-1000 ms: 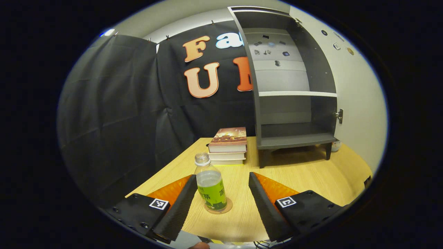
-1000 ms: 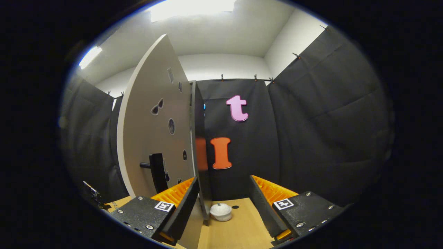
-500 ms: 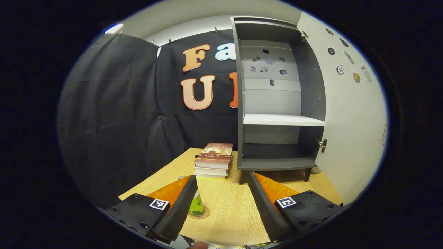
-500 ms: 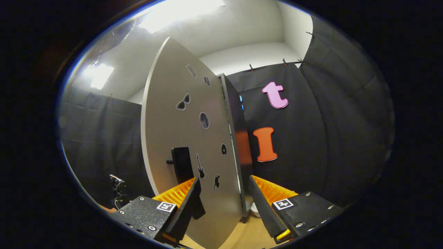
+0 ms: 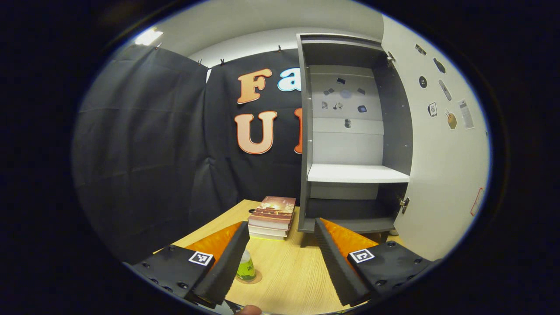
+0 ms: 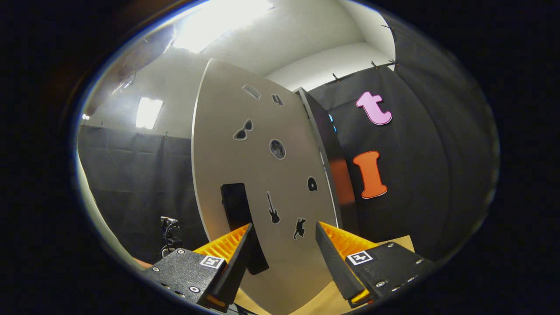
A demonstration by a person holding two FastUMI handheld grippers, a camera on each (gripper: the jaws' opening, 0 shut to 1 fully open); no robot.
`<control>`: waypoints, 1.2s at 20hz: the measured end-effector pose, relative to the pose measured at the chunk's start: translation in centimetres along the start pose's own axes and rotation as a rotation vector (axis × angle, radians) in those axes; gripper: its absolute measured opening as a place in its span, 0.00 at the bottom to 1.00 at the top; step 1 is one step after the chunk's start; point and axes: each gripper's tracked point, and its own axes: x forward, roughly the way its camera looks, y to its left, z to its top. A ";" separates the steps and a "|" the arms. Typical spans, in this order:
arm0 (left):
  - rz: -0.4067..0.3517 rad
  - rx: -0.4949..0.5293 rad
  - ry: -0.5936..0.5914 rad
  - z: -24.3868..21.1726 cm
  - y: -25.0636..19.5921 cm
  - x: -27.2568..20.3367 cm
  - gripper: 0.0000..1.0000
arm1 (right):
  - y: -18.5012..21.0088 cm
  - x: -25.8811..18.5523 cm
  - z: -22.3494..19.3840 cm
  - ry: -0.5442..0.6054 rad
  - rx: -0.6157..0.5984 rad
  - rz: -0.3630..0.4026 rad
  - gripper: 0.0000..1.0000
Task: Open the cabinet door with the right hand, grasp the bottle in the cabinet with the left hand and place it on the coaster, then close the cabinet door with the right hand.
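Bottle (image 5: 246, 267) now stands on the coaster (image 5: 249, 277) on the surface (image 5: 288, 275), half hidden behind one finger of our left tongs (image 5: 280, 258). A second ago it stood upright between those fingers; since then we have drawn the left tongs back and up, and they are spread wide with nothing between them. So the placing looks done. The cabinet (image 5: 350, 131) gapes open, its shelves bare, beside a stack of books (image 5: 272, 211). In the right gripper view the cabinet door (image 6: 262, 175) has come to face us far more squarely than before, its dark handle (image 6: 240, 218) just above our right tongs (image 6: 282, 258), which are also spread and hold nothing. We judge only the closing remains.
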 end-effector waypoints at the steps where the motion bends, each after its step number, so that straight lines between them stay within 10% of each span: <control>1: -0.011 0.001 -0.014 0.5 -0.1 0.4 0.96 | 0.2 0.1 -0.3 0.007 -0.009 0.011 0.87; 24: -0.074 -0.042 -0.036 2.8 7.6 8.3 0.97 | 2.1 3.1 -3.0 0.137 0.113 0.118 0.93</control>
